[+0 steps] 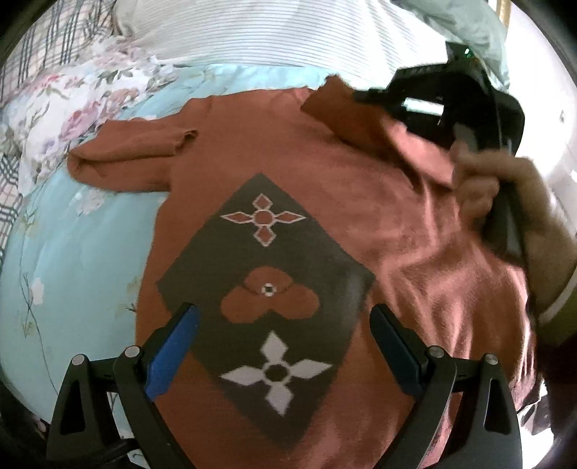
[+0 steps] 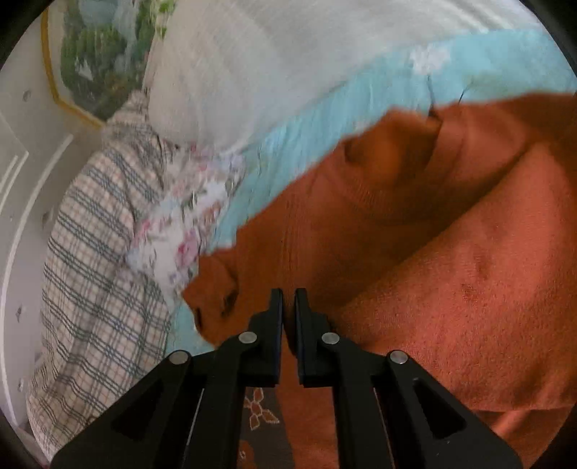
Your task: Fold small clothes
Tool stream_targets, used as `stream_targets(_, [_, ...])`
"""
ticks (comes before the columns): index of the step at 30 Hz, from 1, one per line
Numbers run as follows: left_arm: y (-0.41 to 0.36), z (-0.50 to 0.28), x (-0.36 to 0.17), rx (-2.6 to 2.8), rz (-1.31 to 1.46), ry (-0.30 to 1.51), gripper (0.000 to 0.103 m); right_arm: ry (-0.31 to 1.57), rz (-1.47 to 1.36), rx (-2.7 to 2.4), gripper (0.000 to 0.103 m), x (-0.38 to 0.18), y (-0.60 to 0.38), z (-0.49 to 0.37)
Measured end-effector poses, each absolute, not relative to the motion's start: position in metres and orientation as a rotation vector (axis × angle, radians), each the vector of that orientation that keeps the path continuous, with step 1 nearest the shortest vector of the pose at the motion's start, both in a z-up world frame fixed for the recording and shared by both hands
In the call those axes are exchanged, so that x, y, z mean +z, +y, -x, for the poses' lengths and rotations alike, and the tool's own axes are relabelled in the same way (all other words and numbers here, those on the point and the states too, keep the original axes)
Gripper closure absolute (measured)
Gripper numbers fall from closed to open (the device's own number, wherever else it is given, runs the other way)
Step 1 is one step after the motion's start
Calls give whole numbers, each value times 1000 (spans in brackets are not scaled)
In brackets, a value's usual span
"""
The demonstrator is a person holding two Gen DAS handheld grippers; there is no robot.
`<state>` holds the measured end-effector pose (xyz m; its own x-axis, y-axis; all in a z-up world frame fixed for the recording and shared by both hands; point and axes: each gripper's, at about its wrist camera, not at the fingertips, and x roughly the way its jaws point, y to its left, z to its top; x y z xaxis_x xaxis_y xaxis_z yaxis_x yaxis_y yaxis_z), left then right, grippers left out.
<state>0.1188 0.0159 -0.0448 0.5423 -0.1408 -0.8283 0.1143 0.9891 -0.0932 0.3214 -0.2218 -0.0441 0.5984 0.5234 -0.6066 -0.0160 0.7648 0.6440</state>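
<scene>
2 grippers in view over 1 rust-orange sweater (image 1: 252,151) spread front-up on a light blue floral quilt (image 1: 72,288).

Left gripper (image 1: 285,317): angled steeply down, jaws spread wide, nothing between the blue pads (image 1: 173,346). It hangs above the lower chest of the sweater; whether the pads touch the knit, cannot tell. The dark diamond panel (image 1: 252,252) with its cross and flower motifs lies directly between and ahead of the jaws. The near sleeve (image 1: 126,155) lies folded ahead and to the left of this gripper.

Right gripper (image 2: 288,306): held in the person's hand (image 1: 483,180), seen ahead and to the right of the left gripper, blurred. Its own camera shows the jaws pressed almost together on a fold of sweater fabric (image 2: 285,324), which runs up between the fingers. A broad flap of the sweater (image 2: 468,270) lies to its right, the collar (image 2: 389,151) ahead of it, a sleeve cuff (image 2: 212,292) just left of the fingertips.

Striped pillow (image 1: 270,32) and plaid pillow (image 2: 97,252) sit beyond the sweater.
</scene>
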Motion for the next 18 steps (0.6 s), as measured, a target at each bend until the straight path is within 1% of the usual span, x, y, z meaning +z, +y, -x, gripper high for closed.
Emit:
stream_targets(3, [23, -122, -45, -159, 45, 981, 7, 944, -624, 353, 89, -58, -207, -322])
stream_targets(4, [25, -126, -45, -169, 54, 980, 7, 966, -629, 361, 78, -63, -207, -321])
stream_targets(5, [27, -131, -45, -177, 61, 979, 7, 971, -631, 370, 71, -64, -203, -319])
stream_targets(6, [28, -135, -44, -187, 69, 977, 7, 969, -633, 383, 60, -65, -204, -316])
stream_targets(7, [29, -142, -44, -198, 78, 977, 7, 962, -630, 391, 56, -63, -206, -312])
stream_targets(12, [35, -191, -42, -290, 154, 979, 7, 930, -605, 333, 56, -48, -232, -284])
stream_targets(18, [33, -298, -51, -379, 215, 1045, 7, 853, -646, 216, 56, -28, -278, -236])
